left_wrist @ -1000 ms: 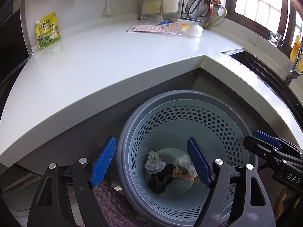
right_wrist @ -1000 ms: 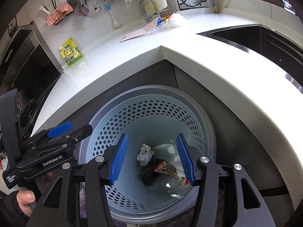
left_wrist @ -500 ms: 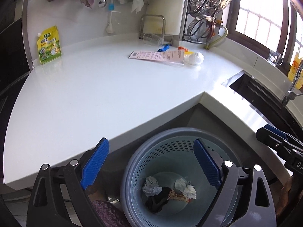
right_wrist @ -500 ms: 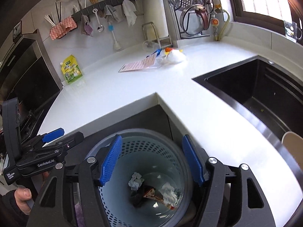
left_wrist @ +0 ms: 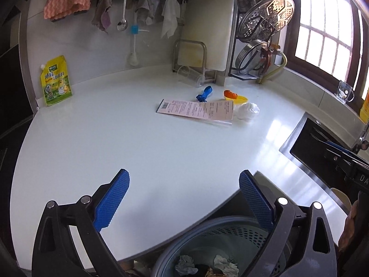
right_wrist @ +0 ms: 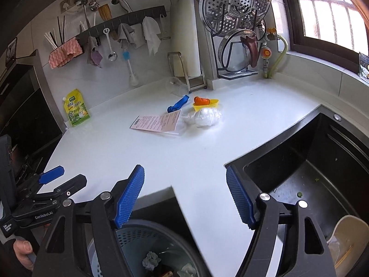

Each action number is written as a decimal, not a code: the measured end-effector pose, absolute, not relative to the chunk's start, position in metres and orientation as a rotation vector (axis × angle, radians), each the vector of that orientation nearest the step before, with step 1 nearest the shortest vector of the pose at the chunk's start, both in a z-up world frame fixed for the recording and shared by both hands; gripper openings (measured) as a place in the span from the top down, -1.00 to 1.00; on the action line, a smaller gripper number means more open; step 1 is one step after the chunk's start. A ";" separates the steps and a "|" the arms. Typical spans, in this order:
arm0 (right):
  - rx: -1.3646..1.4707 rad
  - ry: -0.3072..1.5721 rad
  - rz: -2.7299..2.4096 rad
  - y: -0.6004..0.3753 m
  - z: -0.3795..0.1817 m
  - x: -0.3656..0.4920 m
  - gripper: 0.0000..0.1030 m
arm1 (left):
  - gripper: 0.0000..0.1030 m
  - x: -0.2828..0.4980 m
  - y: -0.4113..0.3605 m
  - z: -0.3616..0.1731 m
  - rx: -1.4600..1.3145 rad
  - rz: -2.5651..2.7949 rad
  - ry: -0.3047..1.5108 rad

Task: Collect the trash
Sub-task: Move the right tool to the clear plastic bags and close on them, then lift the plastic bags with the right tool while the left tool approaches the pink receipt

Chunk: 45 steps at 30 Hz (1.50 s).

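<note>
My left gripper hangs over the near edge of the white stone countertop, its blue ribbed pads spread wide and opening further, with nothing between them. My right gripper is beside it, its jaws also opening and empty, framing the counter's inner corner. Below that corner stands the grey-blue perforated plastic waste basket, and at its bottom lie crumpled grey paper wads and a dark scrap. The trash not yet collected sits far across the counter, near the back wall: a pink printed paper card lying flat, a crumpled clear plastic bag touching its right end, a blue deflated balloon just behind the card, and a yellow shallow plastic dish with an orange piece in it behind the bag. A clear plastic cup lies on its side by the metal rack. A yellow-green spouted pouch leans on the wall far left. The black sink opens on the right.
</note>
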State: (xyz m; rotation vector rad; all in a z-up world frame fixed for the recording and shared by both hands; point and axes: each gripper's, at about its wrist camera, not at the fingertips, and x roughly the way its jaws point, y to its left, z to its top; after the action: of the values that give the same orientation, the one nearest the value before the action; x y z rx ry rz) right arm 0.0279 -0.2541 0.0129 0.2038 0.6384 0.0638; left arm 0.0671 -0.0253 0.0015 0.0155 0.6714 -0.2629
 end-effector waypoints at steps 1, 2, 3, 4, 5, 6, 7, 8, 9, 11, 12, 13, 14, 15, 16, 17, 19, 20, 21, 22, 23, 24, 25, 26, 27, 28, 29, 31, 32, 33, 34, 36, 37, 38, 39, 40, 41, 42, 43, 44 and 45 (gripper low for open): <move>0.201 0.643 0.066 -0.257 0.014 0.038 -0.37 | -0.83 0.074 -0.027 0.003 0.011 -0.261 0.671; 0.204 0.646 0.070 -0.259 0.015 0.048 -0.37 | -0.84 0.079 -0.028 0.005 0.008 -0.261 0.671; 0.210 0.648 0.075 -0.262 0.016 0.057 -0.37 | -0.84 0.085 -0.029 0.006 0.006 -0.261 0.672; 0.217 0.651 0.079 -0.264 0.016 0.067 -0.37 | -0.85 0.091 -0.031 0.006 0.007 -0.259 0.671; 0.220 0.656 0.081 -0.266 0.015 0.077 -0.37 | -0.86 0.098 -0.034 0.007 0.009 -0.257 0.673; 0.219 0.661 0.082 -0.268 0.014 0.086 -0.37 | -0.86 0.104 -0.036 0.007 0.008 -0.256 0.677; 0.217 0.669 0.081 -0.269 0.012 0.096 -0.37 | -0.86 0.110 -0.038 0.006 0.004 -0.256 0.684; 0.215 0.678 0.079 -0.270 0.010 0.106 -0.37 | -0.86 0.116 -0.039 0.005 -0.003 -0.260 0.693; 0.217 0.686 0.078 -0.272 0.008 0.115 -0.37 | -0.86 0.122 -0.041 0.004 -0.009 -0.262 0.702; 0.227 0.706 0.077 -0.274 0.003 0.134 -0.37 | -0.86 0.133 -0.045 0.001 -0.007 -0.255 0.708; 0.230 0.716 0.075 -0.275 0.001 0.142 -0.37 | -0.86 0.137 -0.047 0.000 0.001 -0.251 0.707; 0.230 0.726 0.071 -0.276 -0.001 0.151 -0.37 | -0.86 0.140 -0.050 0.000 0.011 -0.246 0.706; 0.227 0.735 0.066 -0.276 -0.004 0.159 -0.37 | -0.86 0.143 -0.052 -0.001 0.019 -0.244 0.707; 0.225 0.746 0.064 -0.276 -0.006 0.167 -0.37 | -0.86 0.147 -0.054 -0.003 0.024 -0.245 0.709; 0.225 0.757 0.062 -0.276 -0.010 0.175 -0.37 | -0.86 0.149 -0.056 -0.004 0.026 -0.248 0.712; 0.226 0.768 0.057 -0.277 -0.012 0.183 -0.37 | -0.86 0.151 -0.058 -0.005 0.027 -0.251 0.714; 0.241 0.784 0.044 -0.280 -0.018 0.196 -0.37 | -0.86 0.155 -0.060 -0.007 0.032 -0.252 0.717; 0.252 0.794 0.043 -0.282 -0.021 0.203 -0.37 | -0.86 0.157 -0.062 -0.009 0.034 -0.252 0.720; 0.260 0.806 0.041 -0.284 -0.024 0.209 -0.37 | -0.86 0.159 -0.063 -0.010 0.035 -0.252 0.722; 0.264 0.821 0.040 -0.285 -0.027 0.216 -0.37 | -0.86 0.162 -0.064 -0.011 0.034 -0.252 0.726; 0.265 0.835 0.039 -0.286 -0.031 0.222 -0.37 | -0.86 0.164 -0.064 -0.013 0.031 -0.251 0.731; 0.266 0.845 0.037 -0.287 -0.034 0.228 -0.37 | -0.86 0.167 -0.065 -0.014 0.026 -0.253 0.737; 0.269 0.853 0.035 -0.287 -0.036 0.233 -0.37 | -0.86 0.168 -0.065 -0.015 0.020 -0.256 0.742; 0.275 0.859 0.034 -0.288 -0.039 0.237 -0.37 | -0.86 0.170 -0.066 -0.015 0.016 -0.259 0.745; 0.283 0.866 0.036 -0.288 -0.041 0.242 -0.37 | -0.86 0.171 -0.066 -0.015 0.016 -0.259 0.745; 0.288 0.871 0.038 -0.289 -0.043 0.246 -0.36 | -0.86 0.172 -0.067 -0.015 0.018 -0.258 0.743; 0.289 0.874 0.037 -0.289 -0.045 0.250 -0.36 | -0.86 0.173 -0.068 -0.016 0.022 -0.256 0.742; 0.284 0.877 0.033 -0.287 -0.048 0.255 -0.36 | -0.86 0.175 -0.069 -0.015 0.023 -0.256 0.739; 0.283 0.877 0.037 -0.286 -0.049 0.256 -0.32 | -0.86 0.177 -0.069 -0.015 0.022 -0.254 0.739; 0.281 0.876 0.041 -0.285 -0.049 0.257 -0.27 | -0.86 0.178 -0.069 -0.015 0.021 -0.253 0.739; 0.275 0.879 0.043 -0.284 -0.050 0.258 -0.12 | -0.86 0.179 -0.069 -0.016 0.020 -0.251 0.740; 0.271 0.883 0.051 -0.283 -0.052 0.258 0.01 | -0.86 0.181 -0.069 -0.016 0.015 -0.249 0.741; 0.272 0.884 0.056 -0.283 -0.052 0.258 0.06 | -0.86 0.181 -0.069 -0.016 0.014 -0.247 0.742; 0.272 0.882 0.057 -0.282 -0.052 0.258 0.12 | -0.86 0.182 -0.068 -0.016 0.013 -0.245 0.742; 0.271 0.879 0.059 -0.282 -0.052 0.257 0.16 | -0.86 0.183 -0.068 -0.016 0.013 -0.244 0.741; 0.274 0.877 0.063 -0.282 -0.051 0.257 0.22 | -0.86 0.183 -0.068 -0.016 0.014 -0.240 0.740; 0.278 0.874 0.066 -0.282 -0.051 0.256 0.24 | -0.86 0.183 -0.068 -0.016 0.014 -0.236 0.739; 0.283 0.869 0.067 -0.283 -0.050 0.254 0.25 | -0.86 0.184 -0.068 -0.015 0.013 -0.235 0.740; 0.287 0.867 0.069 -0.284 -0.049 0.251 0.26 | -0.86 0.184 -0.067 -0.015 0.013 -0.235 0.741; 0.289 0.867 0.073 -0.284 -0.049 0.248 0.27 | -0.86 0.185 -0.067 -0.015 0.013 -0.233 0.741; 0.291 0.865 0.075 -0.286 -0.048 0.244 0.27 | -0.86 0.185 -0.067 -0.014 0.015 -0.230 0.739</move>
State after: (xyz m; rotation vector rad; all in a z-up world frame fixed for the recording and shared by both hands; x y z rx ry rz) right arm 0.2439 -0.2856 -0.0480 0.2912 0.8646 0.0750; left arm 0.1854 -0.0669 -0.0144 0.0151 0.7392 -0.2304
